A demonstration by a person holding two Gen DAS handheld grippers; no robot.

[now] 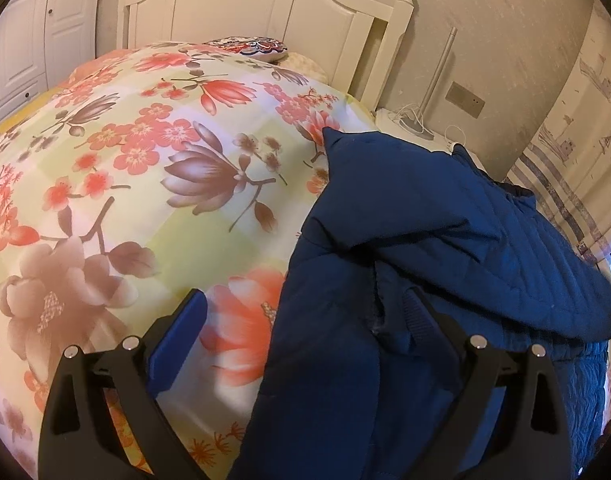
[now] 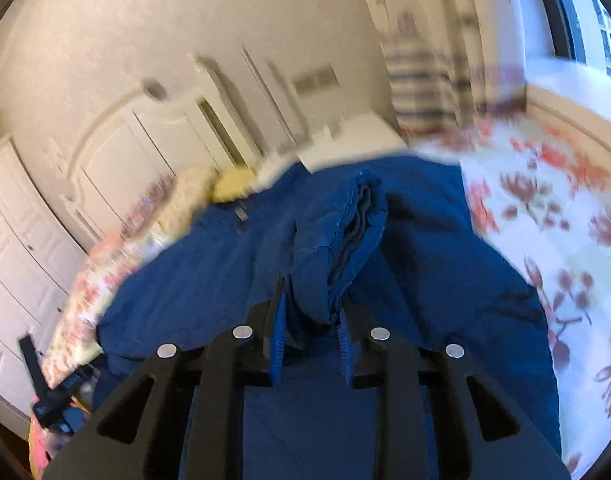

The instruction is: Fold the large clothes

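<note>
A navy quilted jacket point(image 1: 445, 240) lies on a floral bedspread point(image 1: 145, 180), along the bed's right side in the left wrist view. My left gripper point(image 1: 305, 320) is open, its jaws wide apart over the jacket's near left edge, one finger point(image 1: 181, 332) above the bedspread and the other over the blue fabric. In the right wrist view the jacket point(image 2: 425, 280) fills the middle, and my right gripper point(image 2: 311, 312) is shut on a bunched fold of it point(image 2: 337, 232), lifted a little. This view is blurred by motion.
A white headboard point(image 1: 265, 12) and patterned pillow point(image 1: 253, 46) stand at the bed's far end. A white nightstand point(image 1: 409, 124) with cables sits beside it. White wardrobe doors point(image 2: 21, 240), a striped curtain point(image 2: 421, 76) and a window point(image 2: 585, 12) surround the bed.
</note>
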